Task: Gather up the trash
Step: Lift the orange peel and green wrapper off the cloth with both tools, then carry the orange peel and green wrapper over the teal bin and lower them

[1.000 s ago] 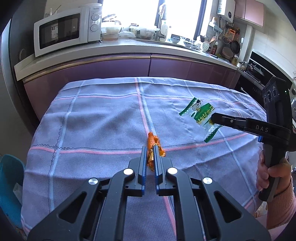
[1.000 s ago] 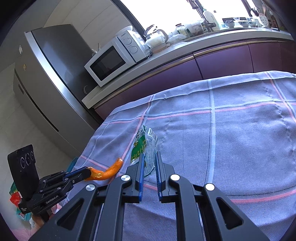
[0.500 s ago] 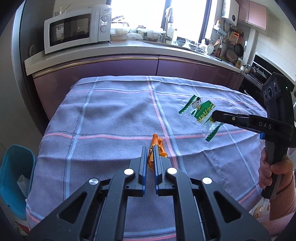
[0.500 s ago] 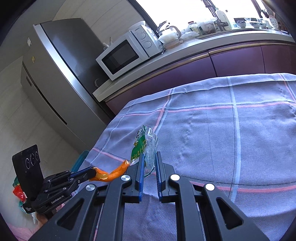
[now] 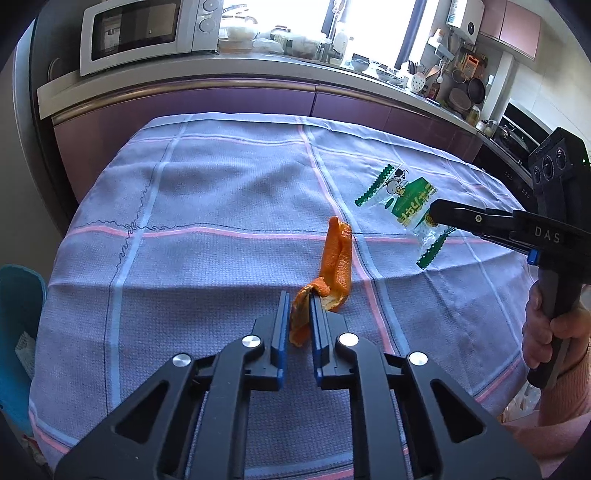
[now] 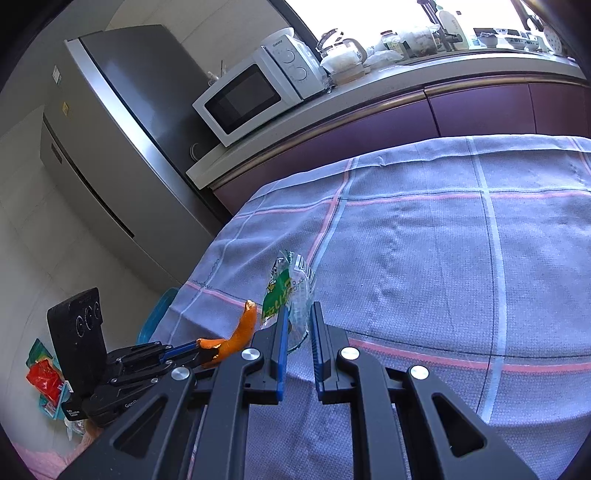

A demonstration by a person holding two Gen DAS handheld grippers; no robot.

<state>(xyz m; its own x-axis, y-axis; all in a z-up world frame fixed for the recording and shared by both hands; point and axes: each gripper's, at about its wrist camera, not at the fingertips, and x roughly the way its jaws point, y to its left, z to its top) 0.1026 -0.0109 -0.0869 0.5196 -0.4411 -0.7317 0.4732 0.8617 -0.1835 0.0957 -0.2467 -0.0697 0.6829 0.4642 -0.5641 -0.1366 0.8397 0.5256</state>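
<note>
Both tools angled down over tablecloth (image 5: 221, 206): left tool (image 5: 298, 306) pinching orange peel (image 5: 334, 258), right tool (image 6: 297, 314) pinching plastic wrapper (image 6: 286, 291).

A home kitchen — a white microwave (image 5: 147, 33) on a long countertop (image 5: 258, 66) over purple cabinets (image 5: 221, 107), a steel fridge (image 6: 122, 147), pans and utensils (image 5: 465, 85) by the window — and a table under a checked cloth (image 5: 221, 206).

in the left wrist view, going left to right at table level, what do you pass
blue bin → orange peel held in the left gripper → green and clear wrapper held in the right gripper → person's hand on its handle
</note>
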